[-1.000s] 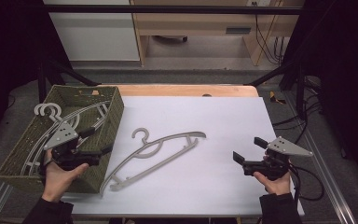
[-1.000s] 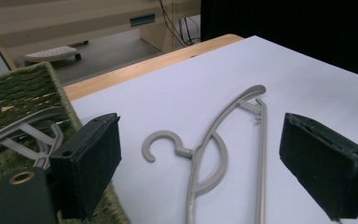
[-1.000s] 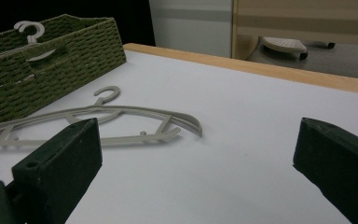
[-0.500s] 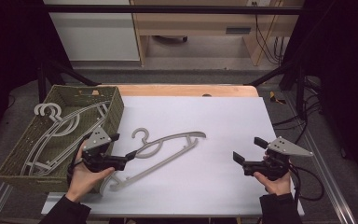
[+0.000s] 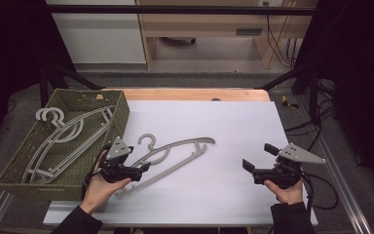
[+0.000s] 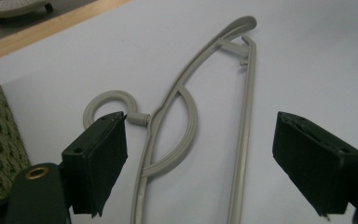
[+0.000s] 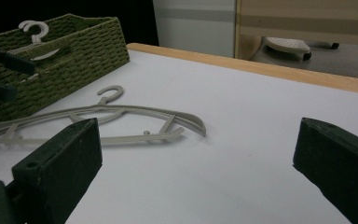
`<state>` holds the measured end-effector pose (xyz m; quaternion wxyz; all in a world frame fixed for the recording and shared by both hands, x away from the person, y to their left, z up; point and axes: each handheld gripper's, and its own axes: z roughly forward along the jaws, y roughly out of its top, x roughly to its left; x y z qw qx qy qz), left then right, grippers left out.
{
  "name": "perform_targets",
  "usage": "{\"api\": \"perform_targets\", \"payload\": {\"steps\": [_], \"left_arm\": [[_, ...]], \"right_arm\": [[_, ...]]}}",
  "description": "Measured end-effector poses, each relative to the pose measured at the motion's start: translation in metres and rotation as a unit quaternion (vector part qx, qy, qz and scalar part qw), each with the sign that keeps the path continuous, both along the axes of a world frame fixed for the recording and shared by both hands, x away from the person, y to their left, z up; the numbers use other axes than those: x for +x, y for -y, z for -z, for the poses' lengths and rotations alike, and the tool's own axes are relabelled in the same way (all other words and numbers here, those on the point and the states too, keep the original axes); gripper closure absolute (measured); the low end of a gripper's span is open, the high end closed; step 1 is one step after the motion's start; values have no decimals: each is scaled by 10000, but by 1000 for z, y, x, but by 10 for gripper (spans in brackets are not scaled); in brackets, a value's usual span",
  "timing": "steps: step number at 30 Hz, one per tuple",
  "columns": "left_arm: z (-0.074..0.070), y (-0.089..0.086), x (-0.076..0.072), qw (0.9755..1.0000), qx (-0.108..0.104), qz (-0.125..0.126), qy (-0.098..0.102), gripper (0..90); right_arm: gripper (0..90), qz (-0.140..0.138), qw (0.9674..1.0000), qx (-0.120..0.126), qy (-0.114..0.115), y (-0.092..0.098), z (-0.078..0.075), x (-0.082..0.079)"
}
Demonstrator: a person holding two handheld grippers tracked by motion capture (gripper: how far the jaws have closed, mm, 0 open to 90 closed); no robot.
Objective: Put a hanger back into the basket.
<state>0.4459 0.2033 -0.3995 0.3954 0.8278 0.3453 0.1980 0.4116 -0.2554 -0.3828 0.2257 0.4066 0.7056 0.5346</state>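
With our left gripper (image 6: 200, 163) wide over the hanger (image 5: 175, 156) lying flat on the tabletop (image 5: 233, 126), jaws just closing, we'd pinch its thin, light, stiff, slick plastic near the neck.

Hangers and one basket on the table

One grey hanger (image 5: 175, 152) lies on the table; two hangers (image 5: 63, 134) are in one woven basket (image 5: 39, 183).

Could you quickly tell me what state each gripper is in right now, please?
Left gripper: jaws open, just been closing slightly, astride the grey hanger, not gripping it.
Right gripper: jaws open, holding nothing.
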Motion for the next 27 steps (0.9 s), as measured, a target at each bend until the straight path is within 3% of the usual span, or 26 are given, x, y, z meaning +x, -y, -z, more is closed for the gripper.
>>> {"api": "perform_targets", "payload": {"steps": [6, 10, 12, 14, 16, 19, 25, 27], "left_arm": [[21, 9, 7, 9994, 236, -175, -165, 208], [40, 7, 18, 9970, 478, -518, -323, 229], [44, 6, 21, 9957, 625, -565, -373, 237], [47, 5, 22, 9951, 639, -635, -401, 252], [54, 3, 26, 9933, 713, -742, -533, 266], [57, 3, 28, 9906, 907, -847, -578, 289], [65, 3, 31, 9872, 1008, -939, -808, 394], [66, 3, 32, 9872, 939, -927, -891, 433]], "right_arm": [[13, -11, 10000, -2, -13, -1, 1, 1], [13, -31, 10000, -9, -26, -1, 1, 1], [13, -18, 10000, -4, -21, -2, 1, 1], [13, -10, 10000, -2, -22, -2, 1, 1], [13, -7, 10000, -2, -21, -2, 1, 1], [13, -6, 10000, -4, -14, -2, 1, 1], [13, -13, 10000, -15, -15, -3, 1, 0], [13, -17, 10000, -15, -16, -3, 1, 0]]}}
